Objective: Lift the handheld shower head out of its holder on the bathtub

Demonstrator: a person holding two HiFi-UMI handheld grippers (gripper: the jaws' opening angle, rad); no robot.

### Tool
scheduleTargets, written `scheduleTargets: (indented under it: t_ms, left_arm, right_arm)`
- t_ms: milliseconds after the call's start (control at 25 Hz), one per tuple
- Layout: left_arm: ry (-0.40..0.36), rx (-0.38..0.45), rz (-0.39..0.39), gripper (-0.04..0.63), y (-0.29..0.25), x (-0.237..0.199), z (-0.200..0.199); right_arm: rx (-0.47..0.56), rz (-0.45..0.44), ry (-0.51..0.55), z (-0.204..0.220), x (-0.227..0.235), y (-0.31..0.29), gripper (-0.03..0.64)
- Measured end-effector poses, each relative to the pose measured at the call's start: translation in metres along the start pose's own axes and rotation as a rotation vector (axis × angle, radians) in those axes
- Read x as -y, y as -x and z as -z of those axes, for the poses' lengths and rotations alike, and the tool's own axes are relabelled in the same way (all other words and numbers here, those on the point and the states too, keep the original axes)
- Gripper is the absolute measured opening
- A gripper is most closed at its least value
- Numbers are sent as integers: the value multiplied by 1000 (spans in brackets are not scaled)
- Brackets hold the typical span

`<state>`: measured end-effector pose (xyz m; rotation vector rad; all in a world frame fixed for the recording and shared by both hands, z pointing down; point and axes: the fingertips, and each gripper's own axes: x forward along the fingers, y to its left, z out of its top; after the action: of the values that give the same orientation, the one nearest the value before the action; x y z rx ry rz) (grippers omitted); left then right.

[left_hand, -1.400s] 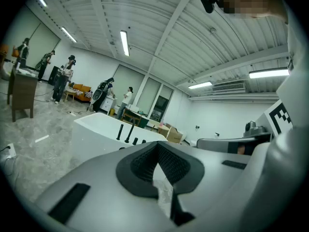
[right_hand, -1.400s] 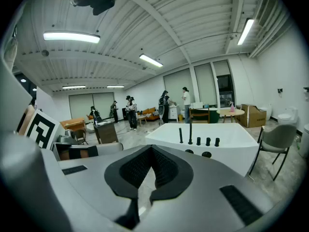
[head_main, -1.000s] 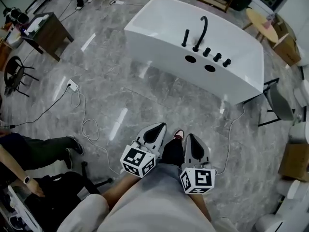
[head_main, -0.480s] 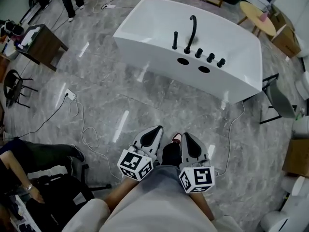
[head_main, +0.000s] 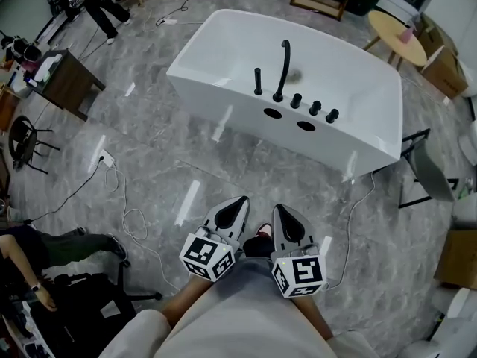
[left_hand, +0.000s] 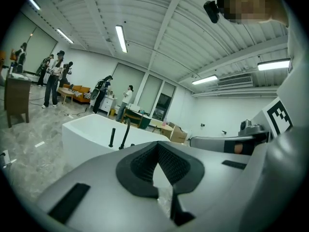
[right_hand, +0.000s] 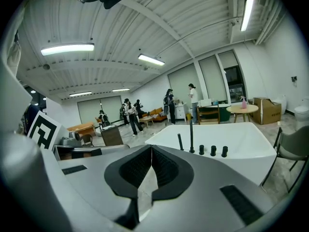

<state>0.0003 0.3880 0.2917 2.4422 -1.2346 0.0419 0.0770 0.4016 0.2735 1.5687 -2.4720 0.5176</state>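
Bathtub [head_main: 216, 95] sits lower and nearer in the head view than a second ago. The person is walking up to it, both tools carried out front at knee level.

Step in hand: approach only, nothing touched yet, and the tub is still well apart from both tools.
- Left gripper [head_main: 240, 202]: jaws pressed fully together, nothing between them; its own view shows only floor past the pads.
- Right gripper [head_main: 282, 211]: same, jaws closed together, holding nothing.

Shower head [head_main: 258, 81] is the short black upright stick on the tub's near deck, just left of the tall curved spout [head_main: 283, 66]. It looks seated in its holder, though the holder itself is too small to make out. Both gripper views show it standing upright too.

Next move, as I judge it:
- finish closing in on the tub
- open one gripper
- bring the jaws around the black stick from the side without bumping the spout just beside it
- close, then pull straight up

The right gripper points more directly at the fittings, so it looks the likelier pick.

Counts:
- one bathtub
- one shower head
- one spout
- three black knobs [head_main: 314, 107] in a row right of the spout
- two dark oval holes [head_main: 273, 112] in the tub's front wall
- two grippers
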Motion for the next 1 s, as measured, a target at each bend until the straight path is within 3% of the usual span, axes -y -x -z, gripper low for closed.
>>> scheduleTargets:
  t_ms: [480,1000]
  left_arm:
    - [-2,6,-56,0,-39,7,-13]
    - [13,5,-35,0,-92,-4,-19]
  right_arm:
    - [-9,-52,8,-13,40,-14,19]
    - [-23,-43,37,-24,73,-48,18]
